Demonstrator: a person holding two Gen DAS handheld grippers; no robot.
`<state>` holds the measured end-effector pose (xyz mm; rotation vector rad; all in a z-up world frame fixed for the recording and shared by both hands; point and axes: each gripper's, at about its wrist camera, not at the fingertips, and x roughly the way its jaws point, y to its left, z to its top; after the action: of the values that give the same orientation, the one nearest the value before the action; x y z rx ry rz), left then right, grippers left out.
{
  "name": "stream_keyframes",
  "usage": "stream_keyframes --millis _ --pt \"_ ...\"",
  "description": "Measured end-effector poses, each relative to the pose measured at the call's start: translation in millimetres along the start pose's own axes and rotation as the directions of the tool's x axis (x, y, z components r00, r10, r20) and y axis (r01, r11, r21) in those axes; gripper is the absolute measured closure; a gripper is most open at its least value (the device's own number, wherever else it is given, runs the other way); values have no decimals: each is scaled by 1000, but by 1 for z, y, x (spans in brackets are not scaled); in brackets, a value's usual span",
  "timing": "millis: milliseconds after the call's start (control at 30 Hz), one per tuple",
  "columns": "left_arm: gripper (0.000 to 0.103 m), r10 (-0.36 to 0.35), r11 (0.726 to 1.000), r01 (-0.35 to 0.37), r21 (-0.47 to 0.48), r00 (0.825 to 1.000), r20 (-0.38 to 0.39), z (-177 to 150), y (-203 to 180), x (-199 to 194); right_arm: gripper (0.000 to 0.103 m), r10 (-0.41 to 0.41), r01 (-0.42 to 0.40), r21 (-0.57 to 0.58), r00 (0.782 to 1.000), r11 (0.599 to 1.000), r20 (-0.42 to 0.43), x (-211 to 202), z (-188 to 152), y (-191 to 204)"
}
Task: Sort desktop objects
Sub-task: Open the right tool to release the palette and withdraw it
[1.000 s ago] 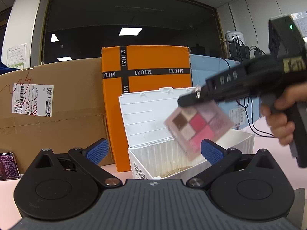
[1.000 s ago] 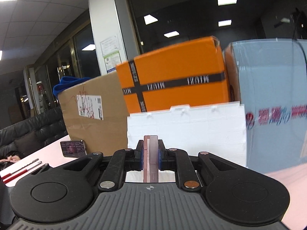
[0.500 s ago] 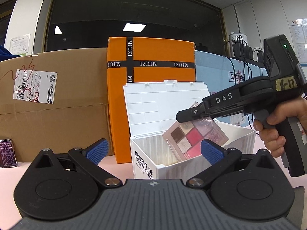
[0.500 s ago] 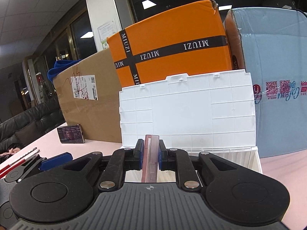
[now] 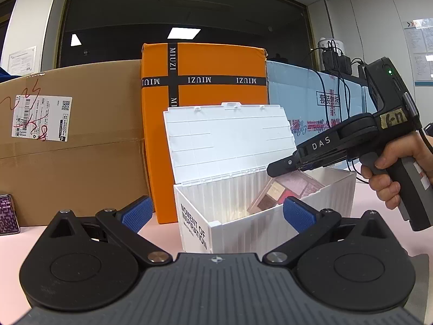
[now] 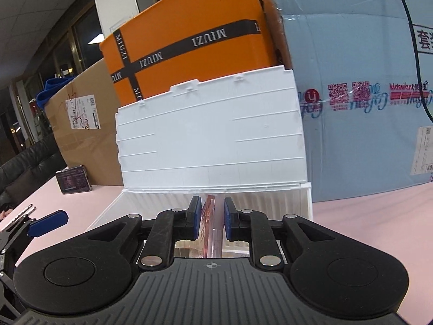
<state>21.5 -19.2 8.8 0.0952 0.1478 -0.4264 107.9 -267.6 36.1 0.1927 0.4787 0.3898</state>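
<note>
1. Left wrist view: dominated by the backdrop of boxes on the pink desk (image 5: 67,233), namely a brown cardboard carton (image 5: 75,140), an orange MIUZI box (image 5: 205,65) and a pale blue carton (image 5: 305,94). Same positions as half a second ago.

2. In front of these, the white storage box (image 5: 238,233) with its lid (image 5: 227,138) tipped open and back against the orange box. Unmoved from a second ago.

3. Right gripper (image 5: 273,169) now lower than half a second ago, tip just above the box opening, handle in the person's hand (image 5: 389,168).

4. Eyeshadow palette (image 5: 286,187) mostly below the rim now, tilted, only its upper pans showing; a second ago well above the box and blurred with motion.

5. Right wrist view: blue pads (image 6: 197,218) parted to a narrow gap with daylight on both sides of the palette's edge (image 6: 211,222); half a second ago pressed tight on it. Released, by the look of it, so likely dropped or leaning inside the box.

6. Left gripper (image 5: 216,212) spread wide, holding nothing, parked low in front of the box.

7. Judged: this item as good as sorted. Next likely a withdrawal of the right gripper, clear of the lid. Small dark card (image 5: 8,214) against the brown carton untouched, possibly a later candidate.
</note>
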Motion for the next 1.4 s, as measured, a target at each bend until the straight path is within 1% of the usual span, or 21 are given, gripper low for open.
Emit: stream_keyframes --millis 67,167,267,333,367,467,533,600,733,800,900,1233,1300,1400 --pt "0 -1 1000 1 2 1000 -4 -1 -1 0 85 -27 27 -21 1000 999 -3 0 0 1" --pt "0 -4 1000 4 4 1000 -8 -2 -2 1 78 -99 99 -96 995 990 7 -1 0 7" --pt "0 -8 1000 8 7 1000 -13 -2 -3 2 73 -141 144 -147 990 979 26 -5 -1 11" --pt "0 -10 1000 10 13 1000 -14 -3 -4 2 66 -158 163 -161 987 973 39 -9 -2 11" --pt "0 -11 1000 11 15 1000 -15 -3 -4 3 62 -160 166 -164 986 972 47 -11 -3 11" --pt "0 -14 1000 14 17 1000 -19 -3 -5 4 60 -153 163 -165 986 973 72 -18 -7 12" --pt "0 -15 1000 15 19 1000 -22 -4 -6 4 55 -148 162 -170 985 972 92 -23 -10 14" --pt "0 -14 1000 15 19 1000 -23 -5 -7 4 48 -146 165 -183 983 969 112 -28 -14 18" --pt "0 -15 1000 15 16 1000 -25 -6 -7 4 38 -141 170 -200 978 965 153 -36 -24 23" --pt "0 -15 1000 15 15 1000 -28 -6 -7 5 24 -144 181 -211 973 960 180 -39 -29 26" --pt "0 -15 1000 15 14 1000 -28 -5 -7 5 14 -152 203 -234 964 951 220 -44 -35 31" --pt "0 -2 1000 2 0 1000 -30 -3 -10 -2 11 -139 210 -244 950 947 281 -62 -53 34" --pt "0 -2 1000 2 0 1000 -28 -3 -12 -4 6 -132 204 -234 948 951 290 -66 -56 33" --pt "0 2 1000 -2 -2 1000 -24 -3 -15 -9 4 -114 188 -224 945 956 306 -73 -61 32"
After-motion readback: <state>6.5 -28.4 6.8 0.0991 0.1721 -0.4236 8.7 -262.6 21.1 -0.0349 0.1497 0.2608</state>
